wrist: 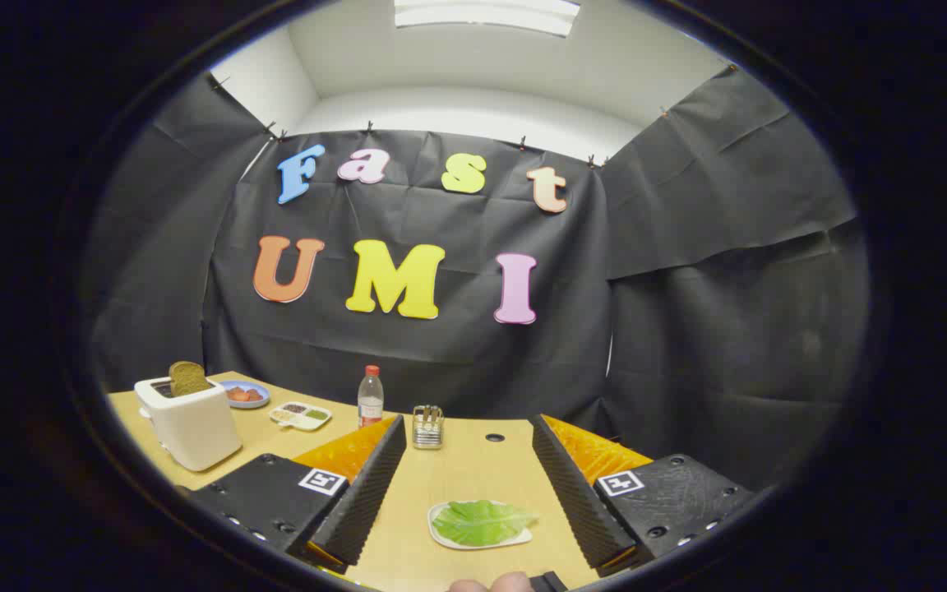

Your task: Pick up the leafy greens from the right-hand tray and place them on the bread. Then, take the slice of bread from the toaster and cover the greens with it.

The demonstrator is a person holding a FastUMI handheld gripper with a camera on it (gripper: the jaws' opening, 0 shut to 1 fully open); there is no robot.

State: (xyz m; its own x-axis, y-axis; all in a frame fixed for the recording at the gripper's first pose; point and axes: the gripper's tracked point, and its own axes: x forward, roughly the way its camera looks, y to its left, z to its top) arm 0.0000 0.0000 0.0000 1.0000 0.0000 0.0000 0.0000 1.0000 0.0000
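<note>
A green leaf point(482, 520) lies on a small white tray point(441, 534) on the wooden table, low between my two fingers. My gripper point(468, 432) is open, its fingers spread wide on either side of the tray and apart from it. Far to the left stands a white toaster point(191, 423) with a brown slice of bread point(187, 378) sticking up out of its slot. The toaster is well beyond my left finger.
Behind the toaster sits a blue plate point(245, 394) with reddish food. A small white divided dish point(301, 415), a clear bottle with a red cap point(370, 397) and a small glass holder point(427, 426) stand mid-table. A fingertip point(490, 585) shows below the tray.
</note>
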